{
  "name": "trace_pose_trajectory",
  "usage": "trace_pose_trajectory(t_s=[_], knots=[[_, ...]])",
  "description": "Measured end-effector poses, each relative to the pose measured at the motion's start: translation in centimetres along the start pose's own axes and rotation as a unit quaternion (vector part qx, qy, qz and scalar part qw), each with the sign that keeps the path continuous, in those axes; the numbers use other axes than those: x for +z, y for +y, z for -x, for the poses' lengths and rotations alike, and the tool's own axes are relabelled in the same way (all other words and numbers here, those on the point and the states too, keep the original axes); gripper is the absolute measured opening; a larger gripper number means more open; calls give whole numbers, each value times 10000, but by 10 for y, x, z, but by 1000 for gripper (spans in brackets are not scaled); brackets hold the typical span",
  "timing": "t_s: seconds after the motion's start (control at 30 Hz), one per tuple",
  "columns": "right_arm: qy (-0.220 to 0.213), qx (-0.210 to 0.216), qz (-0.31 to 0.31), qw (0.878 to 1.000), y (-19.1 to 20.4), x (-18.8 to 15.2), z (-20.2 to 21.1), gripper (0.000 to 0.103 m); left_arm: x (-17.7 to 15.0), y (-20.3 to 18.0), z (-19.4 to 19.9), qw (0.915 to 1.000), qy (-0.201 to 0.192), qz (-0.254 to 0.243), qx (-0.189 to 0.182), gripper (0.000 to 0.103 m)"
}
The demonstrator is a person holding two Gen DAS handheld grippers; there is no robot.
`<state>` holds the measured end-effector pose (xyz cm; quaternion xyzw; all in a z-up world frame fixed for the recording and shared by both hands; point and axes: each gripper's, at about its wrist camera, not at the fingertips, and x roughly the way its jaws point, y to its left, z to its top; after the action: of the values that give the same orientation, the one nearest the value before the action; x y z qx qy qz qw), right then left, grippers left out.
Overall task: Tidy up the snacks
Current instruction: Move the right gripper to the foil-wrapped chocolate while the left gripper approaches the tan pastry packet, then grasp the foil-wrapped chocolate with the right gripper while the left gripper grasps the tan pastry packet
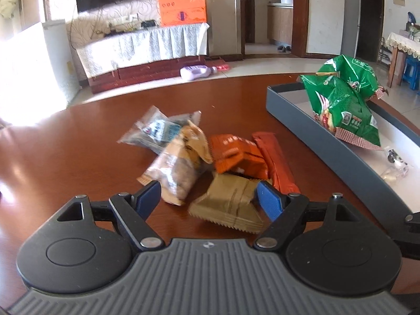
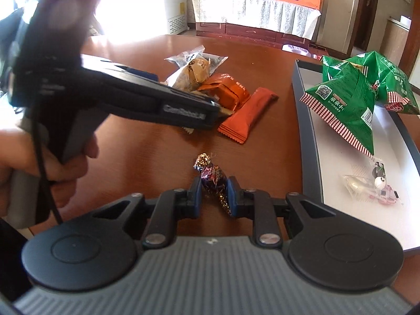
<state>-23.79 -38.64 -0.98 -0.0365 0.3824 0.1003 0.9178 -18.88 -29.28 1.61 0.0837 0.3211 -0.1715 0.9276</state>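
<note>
Grey tray (image 1: pixel 302 120) holds green bags (image 1: pixel 346 110); right tongs (image 2: pixel 213 189) clamp foil candy (image 2: pixel 213 177), left tongs (image 1: pixel 208 197) gape

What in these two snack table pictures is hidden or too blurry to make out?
- Right view: the left tongs cover part of the snack pile.
- Left view: the blue label on the clear packet is blurred.
- Both views: the tray is cut off at the right edge.

table centre: snack pile (image 1: pixel 207 157) on table (image 1: pixel 78 157)
table right: tray (image 1: pixel 328 141), chip bags (image 1: pixel 344 105) in it
near: candy (image 2: pixel 214 181) before pile
</note>
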Motion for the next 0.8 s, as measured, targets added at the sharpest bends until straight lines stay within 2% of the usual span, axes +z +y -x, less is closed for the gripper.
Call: trace_pose_trajectory(t_s=[0.07,0.17,0.33,0.5,0.53,0.57,0.6,0.8], knots=[[0,36,-27,10000,-2,0,0,24,-2,-4,-6,9997,135,-84,-165,85],[2,50,-25,10000,-4,1,-1,24,-7,-14,-14,9991,150,-389,-9,86],[0,71,-47,10000,-6,0,1,24,-3,-5,-19,9998,177,-20,-109,86],[-21,62,-70,10000,-6,0,1,24,-3,1,-25,9996,188,144,-135,85],[-21,57,-56,10000,-6,0,1,24,-3,1,-25,9996,178,157,-148,80],[-23,51,-47,10000,-6,1,1,25,-3,1,-24,9996,146,161,-179,70],[-23,50,-58,10000,-6,0,1,25,-3,0,-23,9996,123,135,-233,66],[-46,-31,34,10000,-1,-1,1,26,-7,2,-18,9995,141,46,-280,64]])
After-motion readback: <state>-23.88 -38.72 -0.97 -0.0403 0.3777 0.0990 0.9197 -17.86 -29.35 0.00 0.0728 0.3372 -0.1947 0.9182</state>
